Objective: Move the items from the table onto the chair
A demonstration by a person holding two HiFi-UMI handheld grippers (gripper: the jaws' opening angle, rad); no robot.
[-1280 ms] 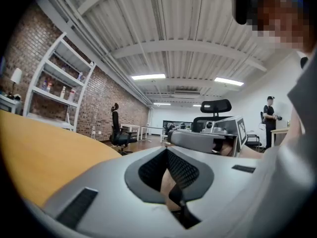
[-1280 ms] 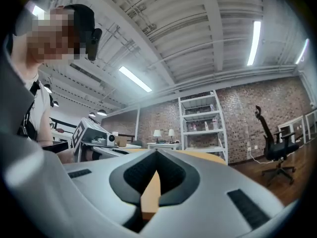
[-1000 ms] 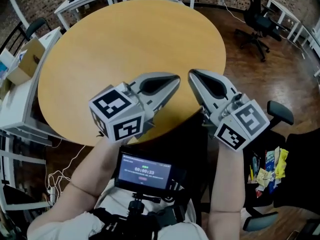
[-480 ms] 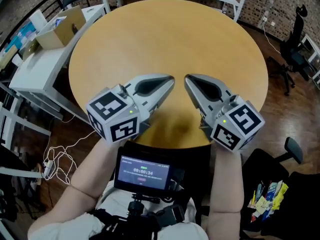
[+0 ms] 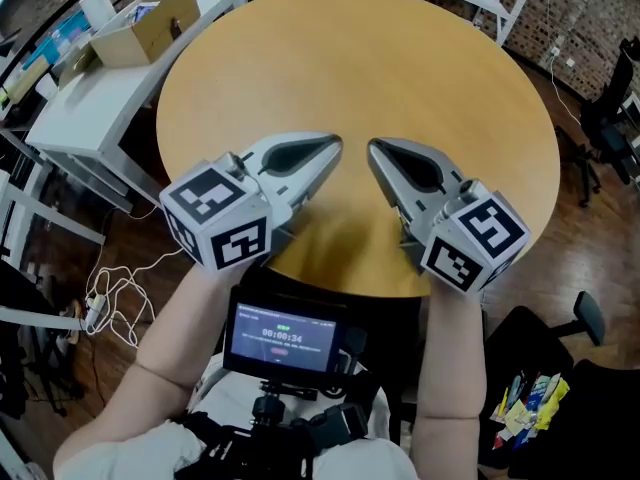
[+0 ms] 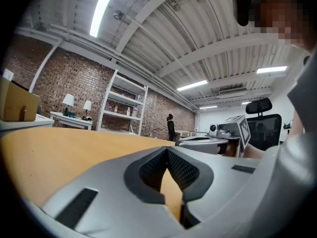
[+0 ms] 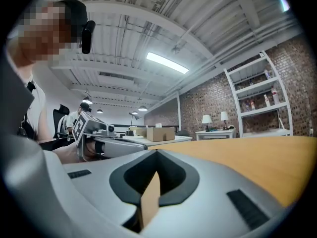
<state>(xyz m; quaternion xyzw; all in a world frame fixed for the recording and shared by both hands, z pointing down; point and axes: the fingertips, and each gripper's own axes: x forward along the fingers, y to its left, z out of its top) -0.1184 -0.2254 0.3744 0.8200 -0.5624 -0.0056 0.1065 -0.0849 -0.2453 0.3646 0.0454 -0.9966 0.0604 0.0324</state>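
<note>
Left gripper (image 5: 333,148): jaws shut, nothing between them. Right gripper (image 5: 374,151): the same, shut and empty. Both are held level over the near edge of the round table (image 5: 350,48), whose top is bare. Packets (image 5: 527,408) lie heaped on the black chair (image 5: 600,393), lower right. Task looks done, 0 items left. The heap is too small and jumbled to tell a long axis.

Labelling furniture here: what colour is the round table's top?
The table top is a plain tan, yellowish wood tone, seen best in the head view.
</note>
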